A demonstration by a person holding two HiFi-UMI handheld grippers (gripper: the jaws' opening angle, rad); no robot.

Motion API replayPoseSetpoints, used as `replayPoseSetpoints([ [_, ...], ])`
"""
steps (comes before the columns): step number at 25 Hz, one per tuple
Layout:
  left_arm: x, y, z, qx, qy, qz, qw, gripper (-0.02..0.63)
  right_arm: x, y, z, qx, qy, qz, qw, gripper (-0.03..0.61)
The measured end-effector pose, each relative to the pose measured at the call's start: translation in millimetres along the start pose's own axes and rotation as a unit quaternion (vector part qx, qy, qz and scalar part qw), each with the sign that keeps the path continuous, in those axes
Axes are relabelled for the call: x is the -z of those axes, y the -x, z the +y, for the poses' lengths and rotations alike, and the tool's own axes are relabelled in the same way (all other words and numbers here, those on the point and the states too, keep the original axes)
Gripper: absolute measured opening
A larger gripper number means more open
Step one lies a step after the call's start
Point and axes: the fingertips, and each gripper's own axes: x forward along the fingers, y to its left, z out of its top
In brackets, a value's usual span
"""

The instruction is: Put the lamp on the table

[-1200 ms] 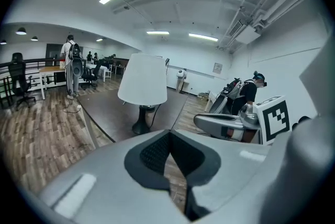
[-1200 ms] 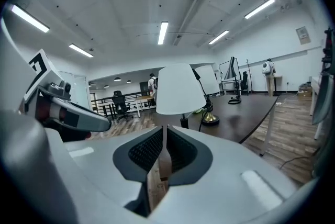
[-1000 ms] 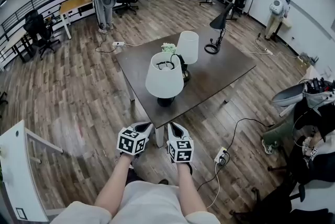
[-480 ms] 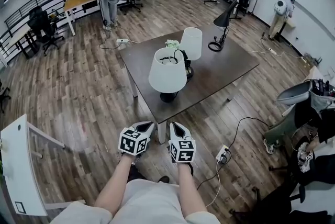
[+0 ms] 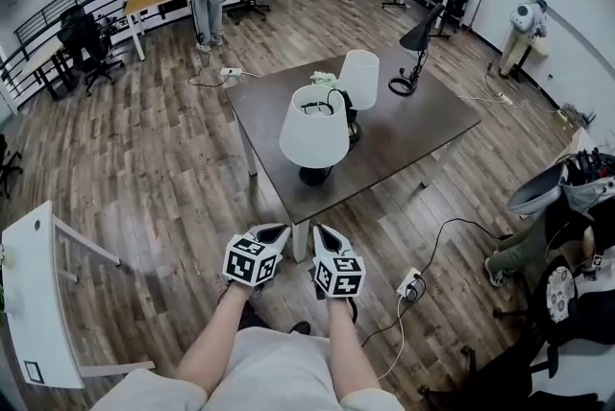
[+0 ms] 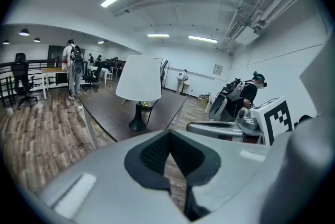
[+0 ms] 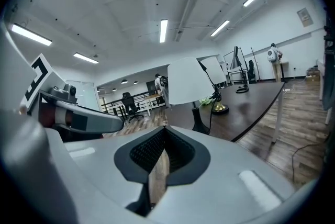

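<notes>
1. In the left gripper view, we see the fingers of the left gripper [image 6: 168, 135] pinched together at their tips, with nothing held between them.
2. In the right gripper view, the right gripper [image 7: 165, 129] is the same: fingers closed tip to tip and empty.
3. In the head view, both grippers sit side by side at lower centre, the left gripper [image 5: 276, 229] beside the right gripper [image 5: 321, 232]. They hang over the wood floor [image 5: 144, 159], just short of the table's near corner and touching nothing.
4. The lamp [image 5: 314, 136], with a white shade and a dark base, stands upright on the dark table [image 5: 423, 126] at the centre of the frame. It is near that corner and apart from both grippers.
5. Behind it, toward the upper right, we find a second lamp [image 5: 358, 79] with a white shade. A black desk lamp [image 5: 419, 37] stands further back by the far edge.
6. A power strip [image 5: 408, 286] lies on the floor at the lower right, beside the right gripper.
</notes>
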Motion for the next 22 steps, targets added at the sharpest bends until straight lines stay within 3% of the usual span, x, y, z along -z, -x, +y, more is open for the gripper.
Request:
replayPoseSetpoints([
  [11,-5.2,1.8,0.6,0.000,-0.003,0.001,1.0000,0.001,-12.6,-0.2,2.7,0.011,0.033,-0.009,0.999,0.025],
  [22,-8.8,7.0,15.6,-0.016,0.000,0.000,0.9999,0.001,-11.9,-10.1,-8.0,0.023,0.031,-0.001,0.999,0.025],
])
